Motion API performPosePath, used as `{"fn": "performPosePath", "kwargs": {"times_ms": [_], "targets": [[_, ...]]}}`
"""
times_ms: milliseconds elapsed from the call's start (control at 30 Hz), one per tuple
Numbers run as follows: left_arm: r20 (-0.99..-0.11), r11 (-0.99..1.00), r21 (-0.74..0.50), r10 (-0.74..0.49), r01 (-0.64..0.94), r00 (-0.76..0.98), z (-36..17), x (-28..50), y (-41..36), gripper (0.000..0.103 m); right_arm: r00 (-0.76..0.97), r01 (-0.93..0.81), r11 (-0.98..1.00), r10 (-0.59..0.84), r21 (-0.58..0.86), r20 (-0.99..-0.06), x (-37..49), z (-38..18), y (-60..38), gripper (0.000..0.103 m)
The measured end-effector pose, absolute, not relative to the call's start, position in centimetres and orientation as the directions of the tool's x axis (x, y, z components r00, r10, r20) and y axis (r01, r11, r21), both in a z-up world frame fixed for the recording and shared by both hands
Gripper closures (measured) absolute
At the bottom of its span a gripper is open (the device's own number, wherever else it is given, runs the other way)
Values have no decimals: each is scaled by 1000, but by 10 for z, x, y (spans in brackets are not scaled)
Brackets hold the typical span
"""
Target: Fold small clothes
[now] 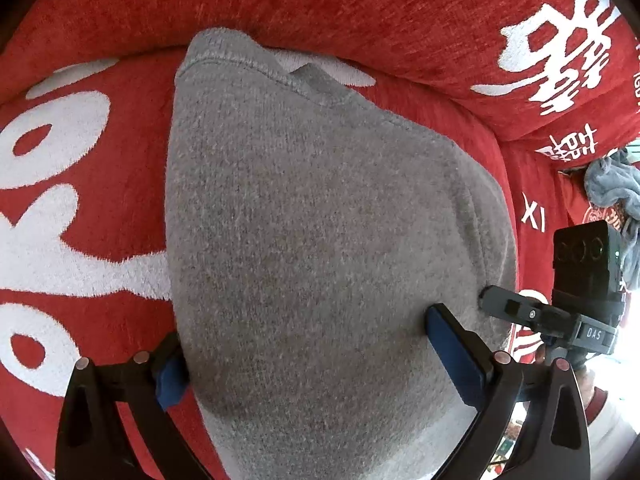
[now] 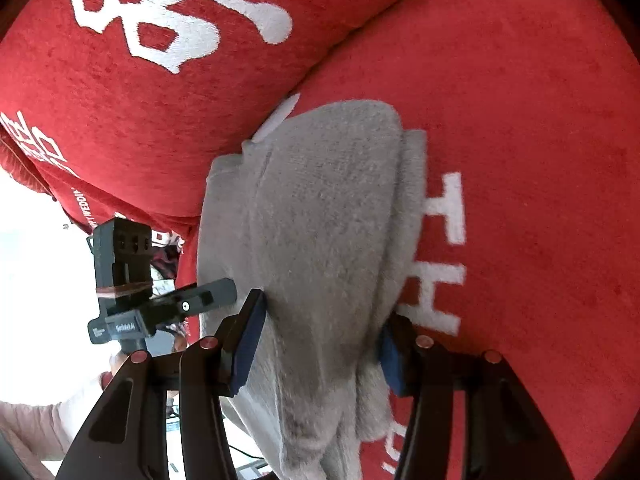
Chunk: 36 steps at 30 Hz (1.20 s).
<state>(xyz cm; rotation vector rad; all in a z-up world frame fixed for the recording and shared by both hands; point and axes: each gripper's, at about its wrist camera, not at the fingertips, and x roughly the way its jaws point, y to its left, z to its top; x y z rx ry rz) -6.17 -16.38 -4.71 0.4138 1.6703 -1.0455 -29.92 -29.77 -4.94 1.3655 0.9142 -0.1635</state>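
Where seen rightward — doubled grey garment [image 2: 320, 220] edge.

This looks like a home, most likely a sitting room: the work surface is a sofa seat [image 1: 92, 208] with a padded backrest [image 1: 360, 12] rising on the far side, both covered in a red chenille throw woven with large white characters and letters. At the far right a crumpled blue-grey cloth [image 1: 612, 188] lies on the sofa, and a folded grey knit garment [image 1: 320, 240] rests on the seat. Beyond the near edge of the sofa strong daylight washes out the rest of the room.
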Motion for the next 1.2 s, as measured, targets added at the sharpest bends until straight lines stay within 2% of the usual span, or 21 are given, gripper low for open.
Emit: {"fn": "performPosePath", "kwargs": {"times_ms": [67, 133, 167, 233, 300, 433, 600, 900, 1100, 1200], "targets": [[-906, 548, -422, -237, 722, -349, -43, -64, -163, 9, 642, 617, 251, 387, 746, -662, -299, -49, -296, 59], [-906, 539, -423, -259, 728, -335, -38, -65, -158, 23, 638, 632, 232, 384, 739, -667, -299, -46, -293, 68], [-903, 538, -429, -271, 726, -333, -36, -64, -156, 28, 640, 636, 230, 375, 737, -670, -300, -43, -291, 69], [-887, 538, -461, -301, 706, -350, -27, -59, -150, 49, 656, 629, 219, 365, 746, -661, -300, -34, -286, 73], [-860, 522, -509, -335, 685, -384, -18, -55, -145, 56, 682, 614, 195, 357, 765, -639, -300, -24, -280, 74], [-821, 474, -569, -380, 672, -426, 4, -58, -140, 56, 717, 589, 157, 350, 793, -603, -299, -4, -266, 74], [-804, 429, -587, -405, 686, -435, 37, -57, -115, 56, 727, 574, 159, 352, 804, -589, -289, 24, -240, 74], [-800, 451, -592, -424, 668, -424, 85, -20, -25, 56, 743, 541, 124, 392, 832, -542, -264, 57, -171, 74], [-824, 500, -563, -405, 658, -397, 92, 4, 32, 56, 740, 517, 92, 453, 851, -498, -232, 54, -122, 74], [-834, 531, -549, -395, 645, -385, 79, 18, 55, 56, 725, 518, 91, 480, 851, -493, -217, 44, -108, 74]]}}
